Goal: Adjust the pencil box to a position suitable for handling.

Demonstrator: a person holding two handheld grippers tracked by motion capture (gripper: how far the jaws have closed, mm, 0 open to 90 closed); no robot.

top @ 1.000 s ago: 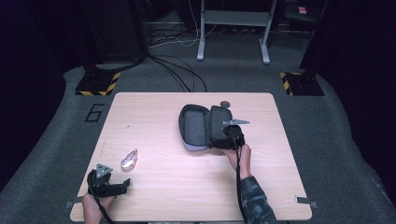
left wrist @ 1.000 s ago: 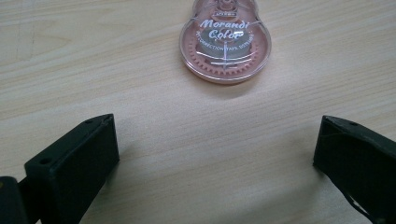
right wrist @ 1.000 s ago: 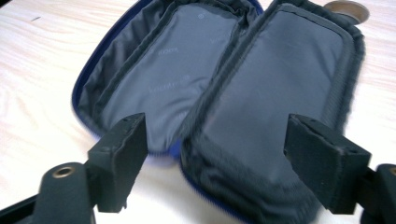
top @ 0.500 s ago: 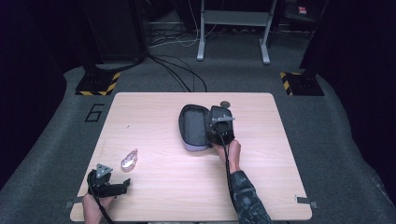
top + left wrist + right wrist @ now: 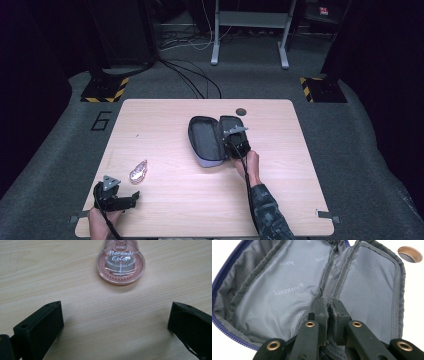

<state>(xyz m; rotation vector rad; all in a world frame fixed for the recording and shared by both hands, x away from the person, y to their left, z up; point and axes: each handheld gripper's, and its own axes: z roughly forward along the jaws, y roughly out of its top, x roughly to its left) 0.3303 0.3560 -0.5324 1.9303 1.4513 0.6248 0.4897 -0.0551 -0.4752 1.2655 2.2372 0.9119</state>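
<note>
An open dark pencil case [image 5: 205, 140] lies at the table's middle, its grey lining [image 5: 287, 290] facing up. My right gripper [image 5: 234, 139] rests over the case's right half. Its jaws [image 5: 328, 308] are pressed together on the lining fabric at the fold between the two halves. A clear pink correction tape [image 5: 138, 171] lies at the near left. In the left gripper view the tape [image 5: 120, 265] sits just ahead of the jaws, apart from them. My left gripper [image 5: 131, 199] rests on the table behind it, open [image 5: 116, 317] with bare wood between the jaws.
A small brown disc [image 5: 241, 111] sits on the wooden table [image 5: 300, 190] just beyond the case, at the top right of the right gripper view [image 5: 410, 253]. Cables and stand legs [image 5: 250, 45] occupy the floor beyond the far edge.
My right gripper has moved left and forward from the case's right edge onto its right half. The left gripper and the tape have stayed put.
</note>
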